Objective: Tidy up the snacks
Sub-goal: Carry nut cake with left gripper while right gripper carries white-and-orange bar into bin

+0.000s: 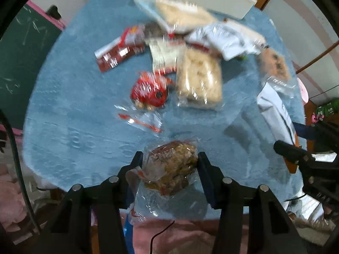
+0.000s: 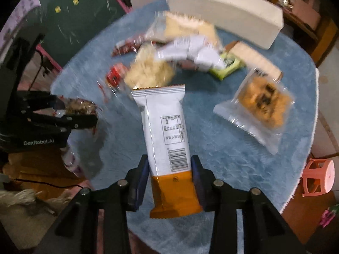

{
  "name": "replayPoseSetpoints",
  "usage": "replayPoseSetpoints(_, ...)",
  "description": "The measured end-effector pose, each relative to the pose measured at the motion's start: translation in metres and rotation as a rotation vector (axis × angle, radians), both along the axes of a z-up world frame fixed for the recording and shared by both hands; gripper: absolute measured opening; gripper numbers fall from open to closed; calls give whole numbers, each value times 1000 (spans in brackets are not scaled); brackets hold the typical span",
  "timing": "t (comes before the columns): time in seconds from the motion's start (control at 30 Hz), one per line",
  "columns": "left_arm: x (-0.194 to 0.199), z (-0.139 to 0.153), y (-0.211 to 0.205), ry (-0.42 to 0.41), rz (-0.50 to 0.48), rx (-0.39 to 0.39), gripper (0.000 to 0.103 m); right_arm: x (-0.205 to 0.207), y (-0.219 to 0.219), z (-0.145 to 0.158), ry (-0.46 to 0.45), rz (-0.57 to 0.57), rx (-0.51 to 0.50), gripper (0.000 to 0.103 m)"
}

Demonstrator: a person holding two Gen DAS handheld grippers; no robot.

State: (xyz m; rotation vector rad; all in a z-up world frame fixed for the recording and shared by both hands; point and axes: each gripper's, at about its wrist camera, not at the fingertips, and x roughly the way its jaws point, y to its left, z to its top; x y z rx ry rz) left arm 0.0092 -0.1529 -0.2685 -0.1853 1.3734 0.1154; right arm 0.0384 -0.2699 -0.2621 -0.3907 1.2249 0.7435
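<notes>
A round table with a blue cloth [image 2: 243, 158] carries a white box [image 2: 224, 10] and a pile of snack packets [image 2: 180, 48]. The left gripper [image 2: 84, 114], marked "GenRobot.AI", is clamped on a clear bag of brown snack [image 1: 171, 165]. The right gripper [image 2: 169, 165] is clamped on a white and orange bar wrapper [image 2: 167, 139] with a barcode; its small print is unreadable.

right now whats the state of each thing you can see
left gripper: shut on the brown snack pack
right gripper: shut on the white-and-orange bar
white bin: on the blue cloth's far side
loose snack pile: lying on the cloth, ungripped
</notes>
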Motion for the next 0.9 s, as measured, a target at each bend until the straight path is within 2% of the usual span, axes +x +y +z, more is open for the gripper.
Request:
replayPoseSetpoints(0.17, 8, 60, 0, -87, -20, 56, 50, -3, -11, 55, -56, -41, 126, 39)
replayPoseSetpoints(0.3, 6, 122, 8, -201, -38, 109, 50, -6, -15, 100, -126, -65, 227, 39)
replayPoseSetpoints(0.6, 30, 233, 26, -459, -88, 121, 50, 4, -20, 198, -315, -150, 426, 40)
replayPoseSetpoints(0.77, 50, 273, 41, -542, -114, 110, 50, 25, -20, 237, -396, -244, 494, 40)
replayPoseSetpoints(0.9, 82, 290, 57, -561, -141, 91, 50, 42, -18, 258, -428, -324, 514, 40)
